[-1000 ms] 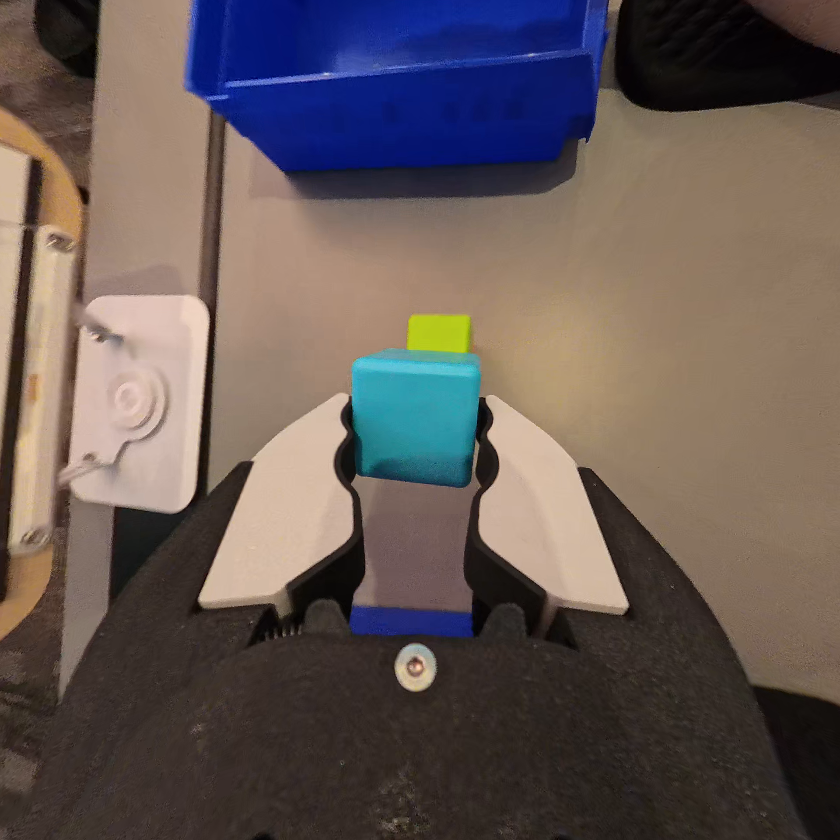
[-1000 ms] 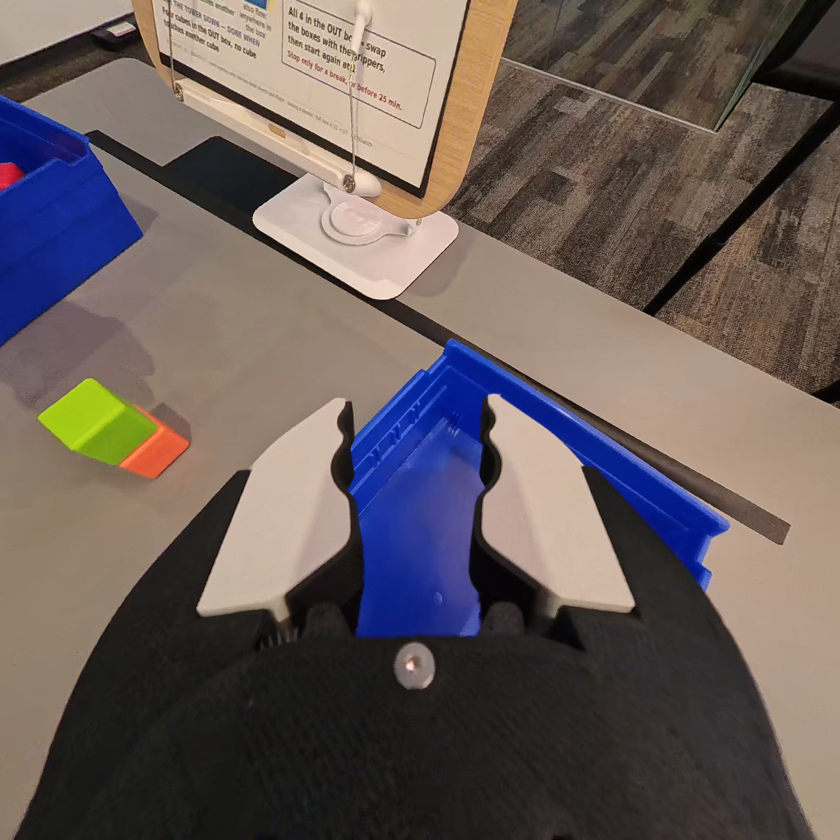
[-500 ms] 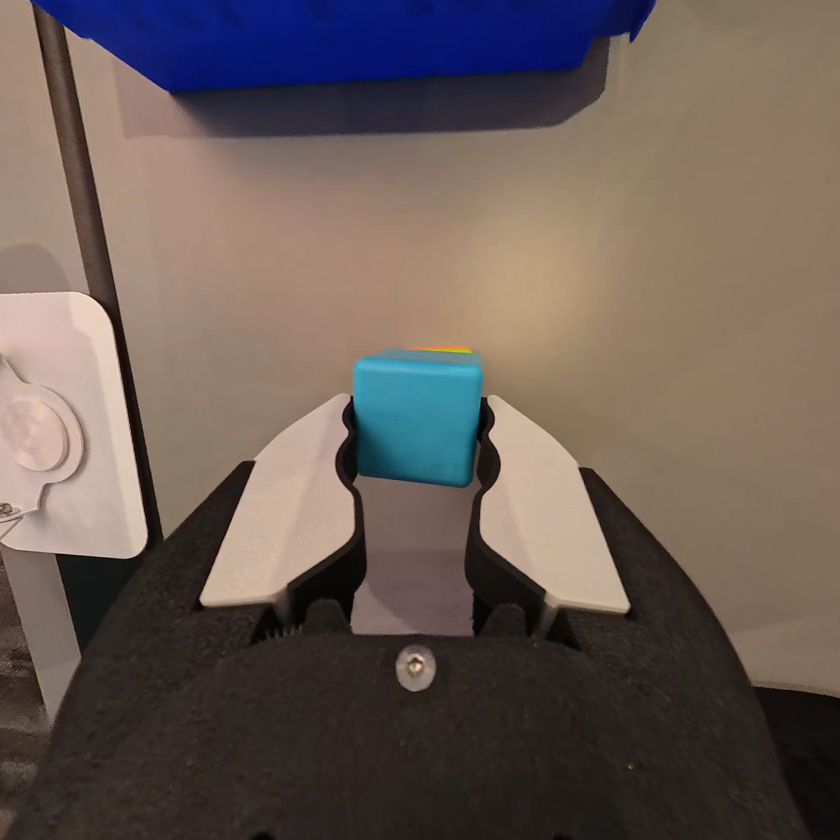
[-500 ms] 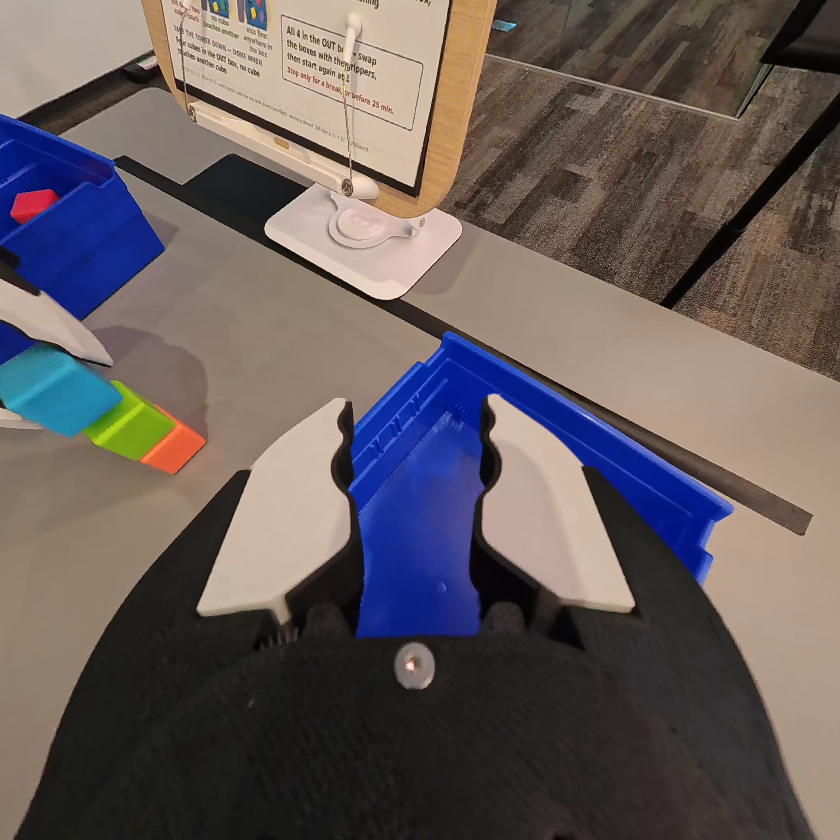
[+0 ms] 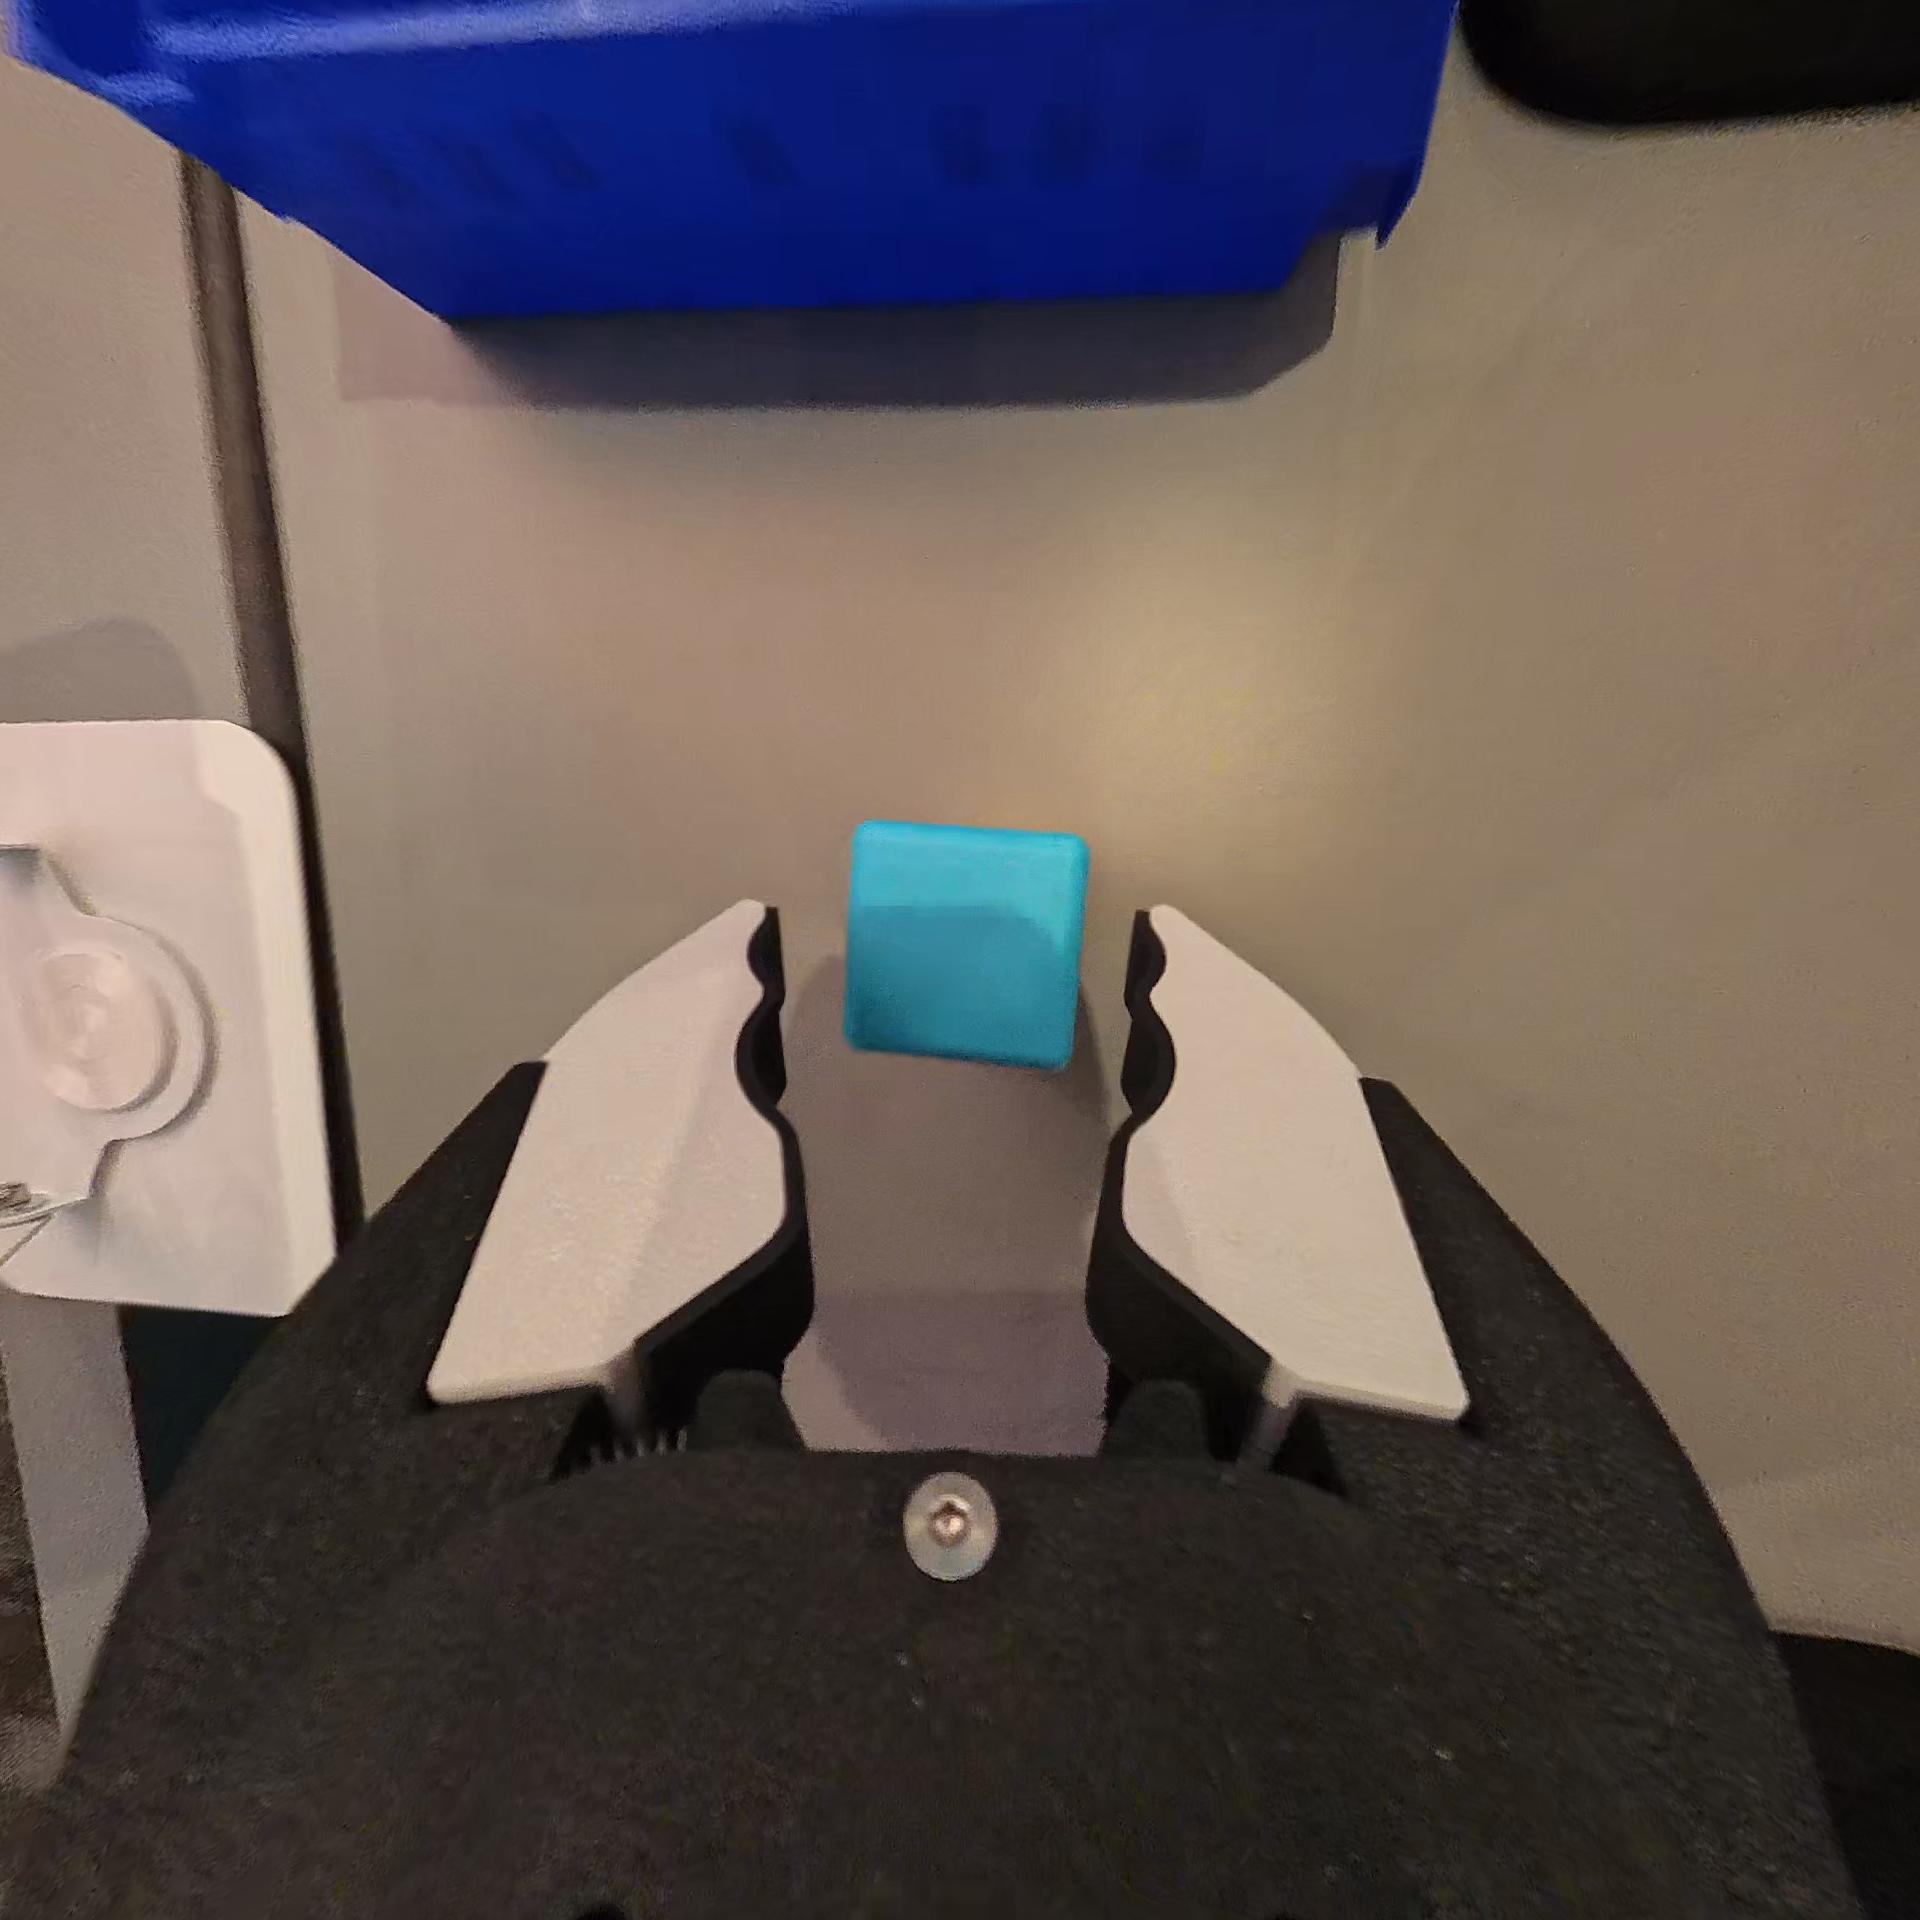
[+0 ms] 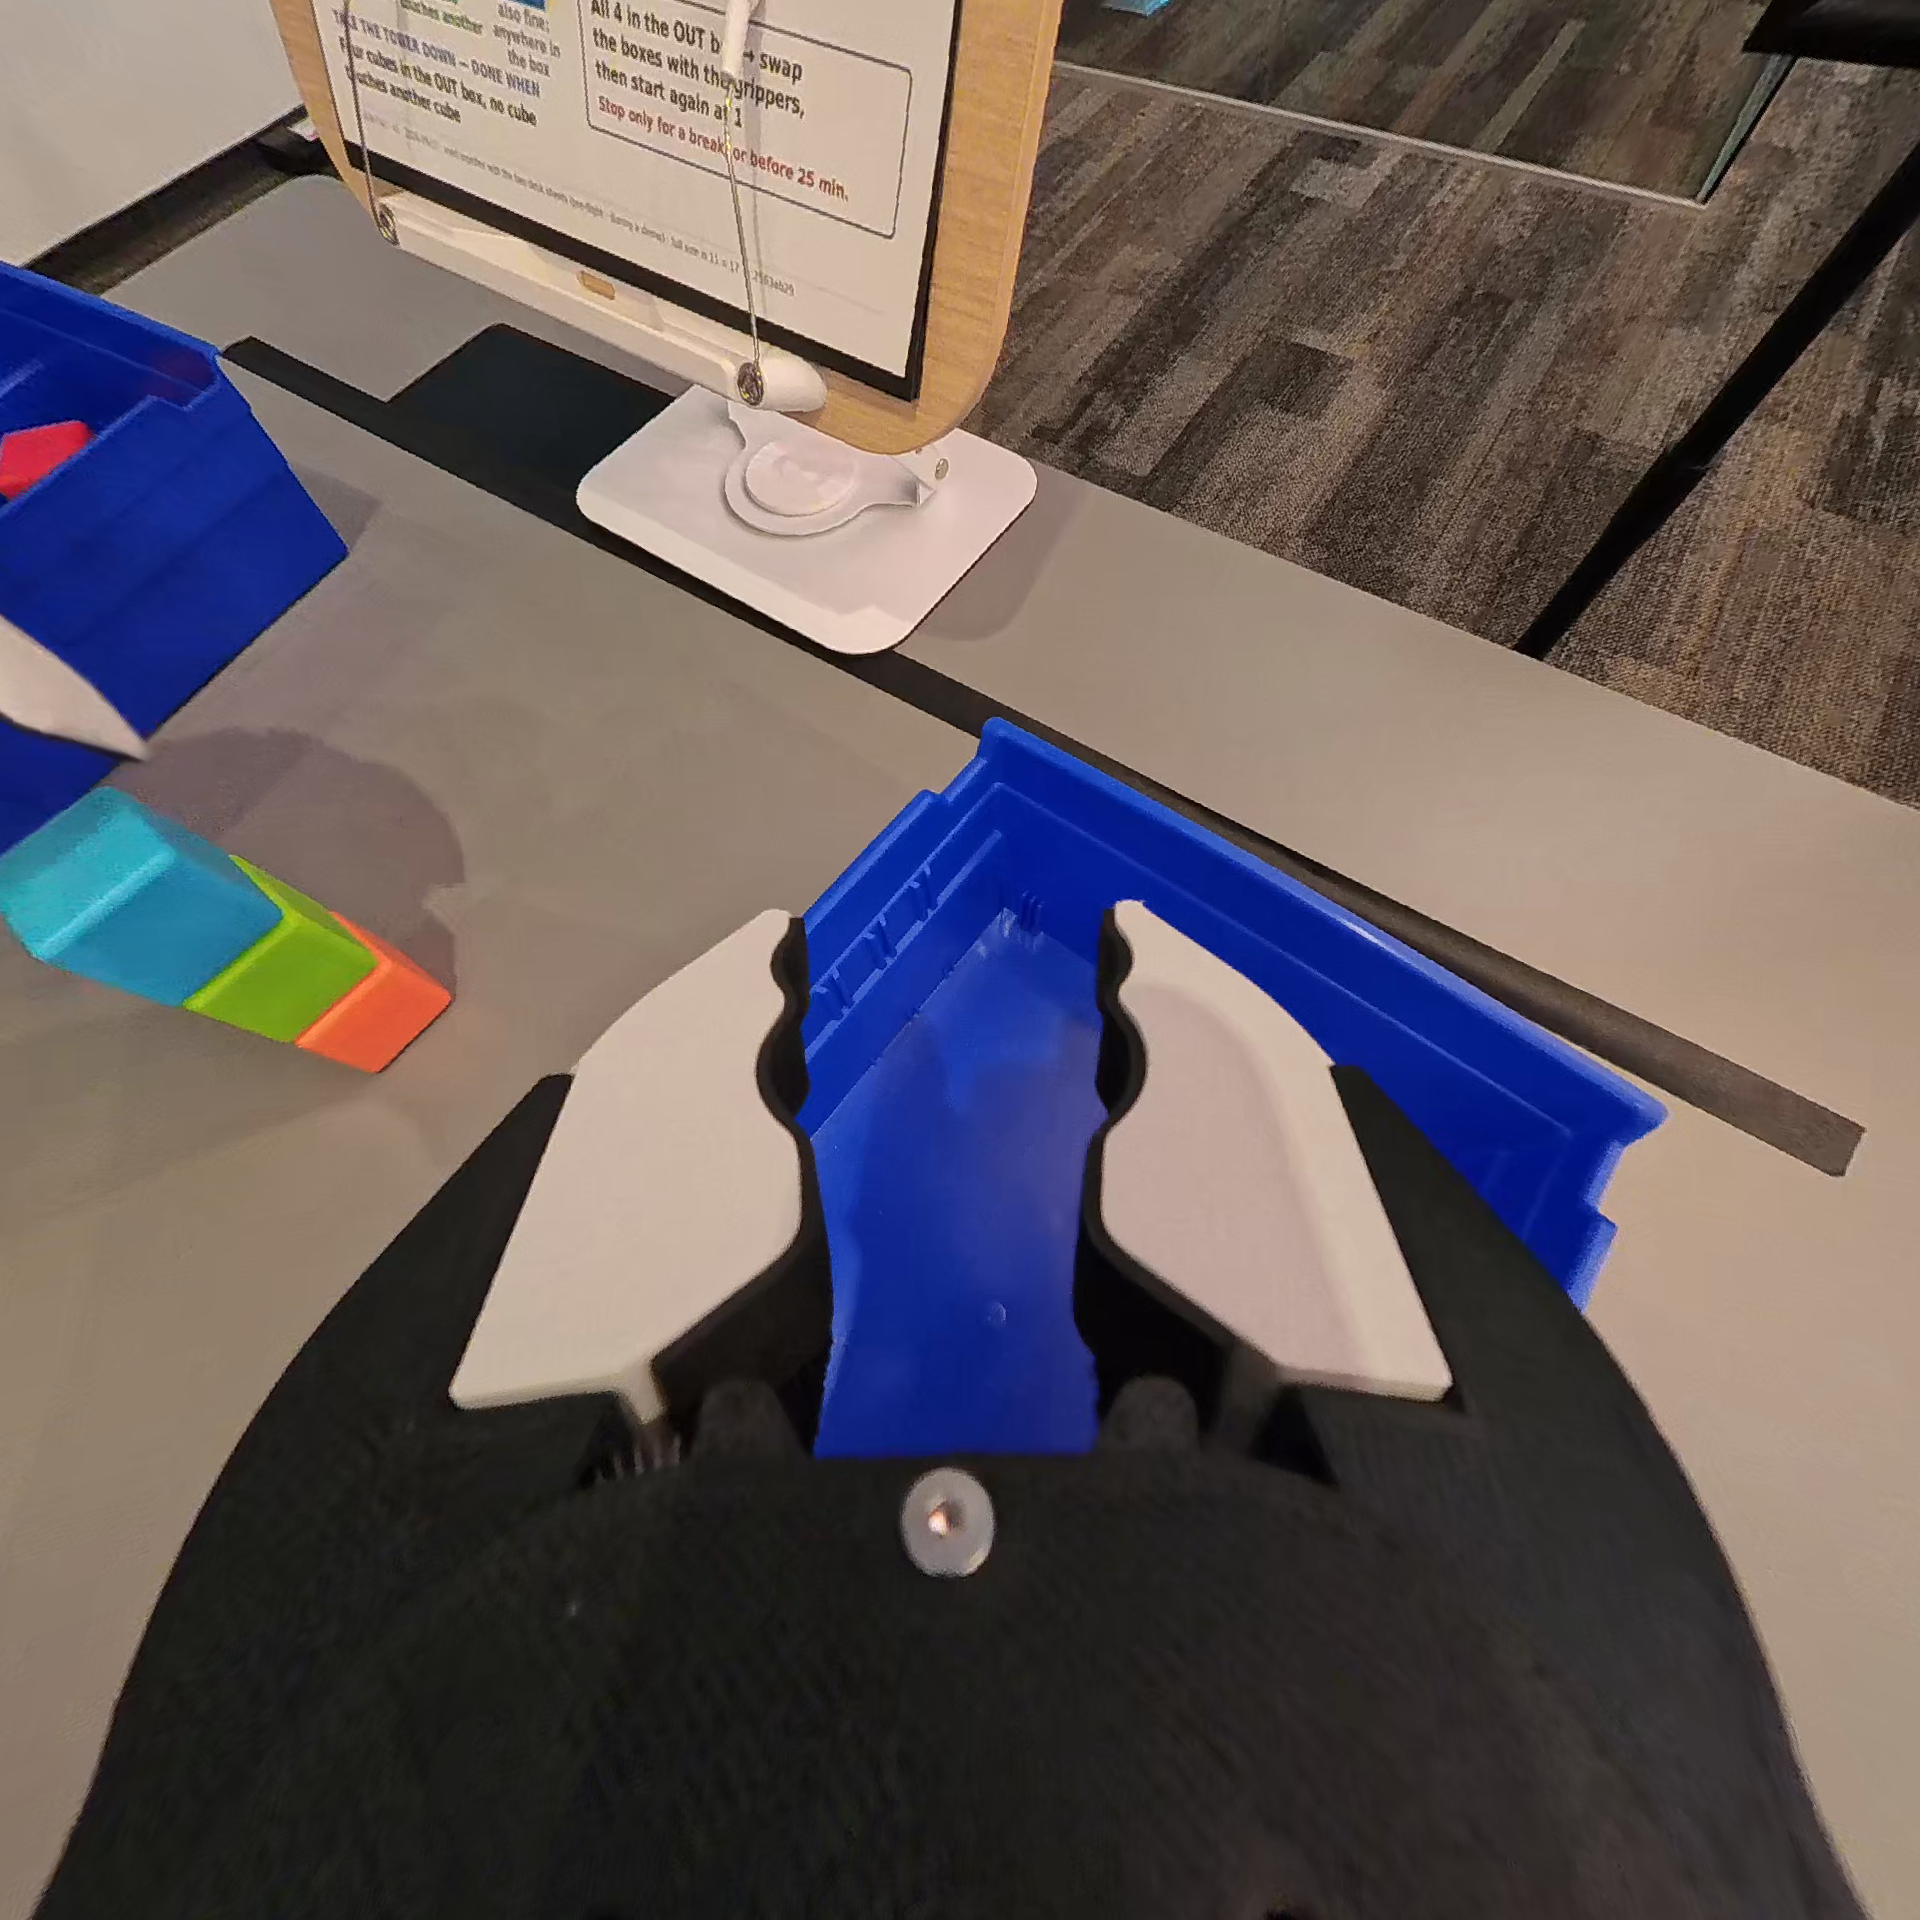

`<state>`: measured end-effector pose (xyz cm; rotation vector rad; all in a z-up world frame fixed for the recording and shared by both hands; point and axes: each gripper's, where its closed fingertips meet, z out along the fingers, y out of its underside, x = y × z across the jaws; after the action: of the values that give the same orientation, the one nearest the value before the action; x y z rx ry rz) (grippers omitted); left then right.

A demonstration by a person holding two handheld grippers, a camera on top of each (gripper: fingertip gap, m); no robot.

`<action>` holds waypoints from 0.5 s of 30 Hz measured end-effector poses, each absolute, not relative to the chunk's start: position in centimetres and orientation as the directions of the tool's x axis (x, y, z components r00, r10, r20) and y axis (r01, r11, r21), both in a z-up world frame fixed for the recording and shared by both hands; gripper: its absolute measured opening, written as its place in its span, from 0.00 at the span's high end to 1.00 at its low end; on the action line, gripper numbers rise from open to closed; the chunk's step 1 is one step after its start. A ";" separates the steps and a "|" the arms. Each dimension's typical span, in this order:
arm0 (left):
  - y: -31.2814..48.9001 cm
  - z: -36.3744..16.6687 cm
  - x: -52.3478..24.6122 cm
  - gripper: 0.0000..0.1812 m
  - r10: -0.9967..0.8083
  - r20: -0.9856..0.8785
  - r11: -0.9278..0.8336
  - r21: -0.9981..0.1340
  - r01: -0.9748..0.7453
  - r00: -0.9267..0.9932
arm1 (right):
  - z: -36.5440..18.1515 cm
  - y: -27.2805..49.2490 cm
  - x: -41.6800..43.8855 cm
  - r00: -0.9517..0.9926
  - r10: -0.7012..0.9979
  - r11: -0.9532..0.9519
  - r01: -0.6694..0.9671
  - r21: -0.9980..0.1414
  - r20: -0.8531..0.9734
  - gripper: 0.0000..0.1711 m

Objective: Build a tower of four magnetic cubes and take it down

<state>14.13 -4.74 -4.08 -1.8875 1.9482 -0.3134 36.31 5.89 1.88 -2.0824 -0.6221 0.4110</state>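
Note:
A teal cube [image 5: 964, 943] tops a stack on the grey table. In the right wrist view the stack shows teal [image 6: 135, 894] on green [image 6: 286, 966] on orange [image 6: 379, 1003]. My left gripper [image 5: 956, 925] looks straight down on it, open, with a gap between each finger and the teal cube. One left fingertip [image 6: 62, 707] shows at the left edge of the right wrist view. My right gripper [image 6: 951, 925] is open and empty above a blue bin [image 6: 1299, 997]. A red cube [image 6: 42, 452] lies in a second blue bin [image 6: 156, 520] at the far left.
A wooden-framed instruction board on a white base [image 6: 810, 520] stands at the table's back edge; the base also shows at the left of the left wrist view [image 5: 135, 1018]. The second blue bin [image 5: 779, 156] lies just beyond the stack. A dark seam [image 5: 249, 623] runs along the table.
My left gripper carried the teal cube over the green and orange cubes, set it on top, then opened and let it go. The right gripper stayed open over its bin.

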 end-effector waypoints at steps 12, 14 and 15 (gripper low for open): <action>4.9 0.1 -11.2 0.69 -0.771 -0.301 -0.450 -0.365 -0.815 0.561 | 2.2 5.8 37.3 0.826 0.560 -0.472 0.252 -0.845 -0.067 0.68; 5.5 -2.2 -16.3 0.70 -0.713 -0.347 -0.545 -0.273 -0.793 0.609 | 2.1 6.0 37.3 0.825 0.561 -0.472 0.254 -0.844 -0.066 0.68; 5.6 -3.3 -18.0 0.72 -0.694 -0.354 -0.576 -0.251 -0.778 0.627 | 1.9 6.1 37.2 0.826 0.560 -0.474 0.256 -0.843 -0.064 0.68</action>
<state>-17.98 5.58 -3.31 -2.4703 1.1715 0.3055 37.24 6.10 1.95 -2.0791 -0.5983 0.4158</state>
